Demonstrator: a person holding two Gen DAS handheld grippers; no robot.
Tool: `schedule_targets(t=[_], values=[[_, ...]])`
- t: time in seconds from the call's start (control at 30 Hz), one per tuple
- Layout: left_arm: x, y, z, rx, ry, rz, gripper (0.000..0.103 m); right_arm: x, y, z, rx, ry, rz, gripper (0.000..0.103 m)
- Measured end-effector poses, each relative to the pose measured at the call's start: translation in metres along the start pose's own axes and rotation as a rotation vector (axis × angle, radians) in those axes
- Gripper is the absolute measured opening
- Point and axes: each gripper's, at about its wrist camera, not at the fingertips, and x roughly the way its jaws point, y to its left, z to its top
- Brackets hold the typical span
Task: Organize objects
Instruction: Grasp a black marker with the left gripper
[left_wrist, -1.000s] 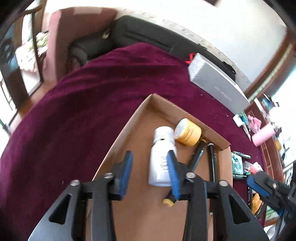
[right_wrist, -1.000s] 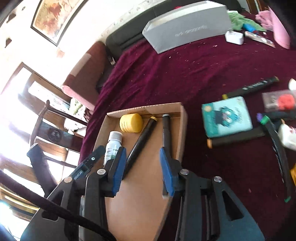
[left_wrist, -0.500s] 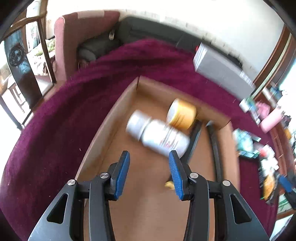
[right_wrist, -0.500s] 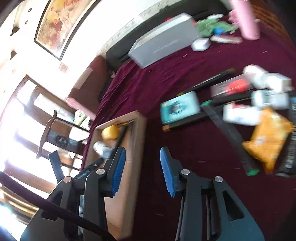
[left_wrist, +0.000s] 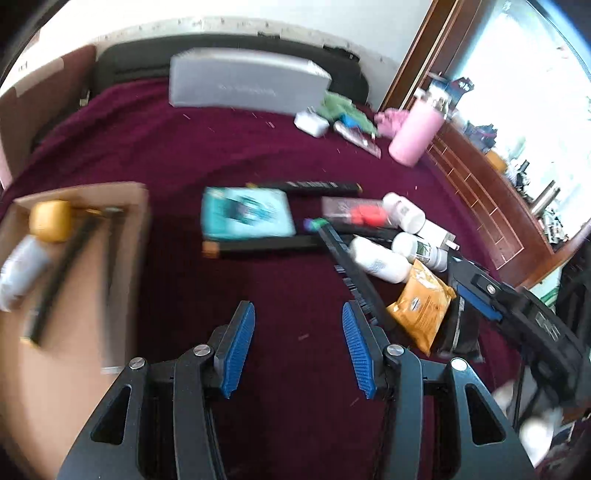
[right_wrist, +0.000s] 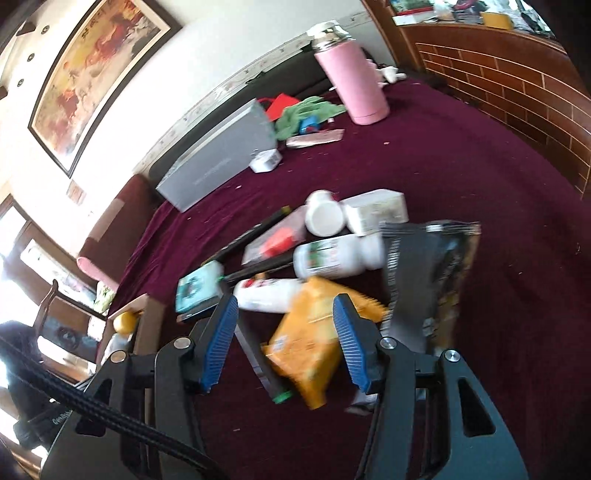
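Over maroon cloth-covered counter (left_wrist: 155, 147) | left tongs (left_wrist: 297, 341) opening, nothing between, above bare cloth | right tongs (right_wrist: 284, 338) opening, empty, above orange foil pouch (right_wrist: 310, 339) | left view only: shallow brown cardboard tray (left_wrist: 136, 229) interior with yellow round jar (left_wrist: 50, 220), white bottle (left_wrist: 18, 269) | right view only: framed painting (right_wrist: 96, 70).

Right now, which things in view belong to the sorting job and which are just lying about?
Job: cardboard tray, yellow jar, orange packet, white bottles, teal booklet, black markers.
Lying about: pink flask, grey box, green cloth, painting.
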Motion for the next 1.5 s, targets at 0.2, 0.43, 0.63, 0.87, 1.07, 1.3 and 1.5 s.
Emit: schedule_targets(t=[0.2,0.43,0.63,0.87,1.07,1.3,1.5], values=[[0.046,-0.037,0.01,0.028,0.024,0.056,0.044,-0.007,-0.023,0.002,0.021,-0.044,0.03,0.052],[0.06,-0.056,-0.001,0.205,0.017,0.118,0.018,-0.017,-0.023,0.002,0.027,-0.075,0.079,0.053],[0.02,-0.016,-0.006,0.131,-0.017,0.032,0.011,-0.016,-0.025,0.002,0.036,-0.074,0.08,0.053],[-0.064,0.034,-0.033,0.04,-0.129,-0.049,0.011,-0.012,-0.013,-0.002,-0.015,-0.073,0.022,0.053],[-0.114,0.065,-0.056,0.025,-0.221,-0.06,0.011,-0.003,0.02,0.005,-0.048,0.05,0.084,0.053],[-0.136,0.093,-0.073,-0.007,-0.273,-0.085,0.011,0.059,0.063,0.025,-0.286,0.293,-0.035,0.054],[-0.143,0.123,-0.084,-0.073,-0.279,-0.1,0.011,0.097,0.092,0.009,-0.51,0.461,-0.175,0.059]])
